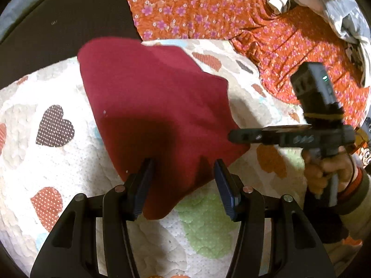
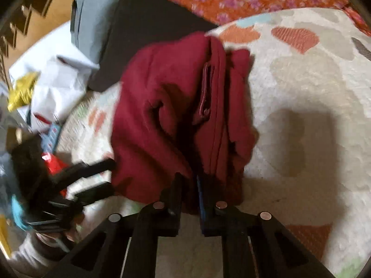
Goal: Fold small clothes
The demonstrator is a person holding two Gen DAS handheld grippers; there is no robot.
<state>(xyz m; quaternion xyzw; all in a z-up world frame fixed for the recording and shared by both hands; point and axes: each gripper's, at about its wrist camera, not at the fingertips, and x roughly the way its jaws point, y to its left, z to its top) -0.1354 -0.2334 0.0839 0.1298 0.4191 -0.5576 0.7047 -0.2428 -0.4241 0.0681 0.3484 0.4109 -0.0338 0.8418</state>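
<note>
Maroon garment (image 2: 176,106) on heart-print quilt (image 1: 58,162): right claw (image 2: 189,180) clenched on its near edge; left claw (image 1: 183,164) spread wide, straddling its hem.

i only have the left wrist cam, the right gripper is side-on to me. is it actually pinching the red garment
Observer: Yes. In the right wrist view the right gripper is nearly closed on a bunched edge of the maroon garment.
Operator: any seam or pocket on that side
Observer: A stitched slit, maybe a pocket, shows near a long seam.
Operator: what's beyond the black mat
Observer: Crumpled white bags and a blue folded item.
</note>
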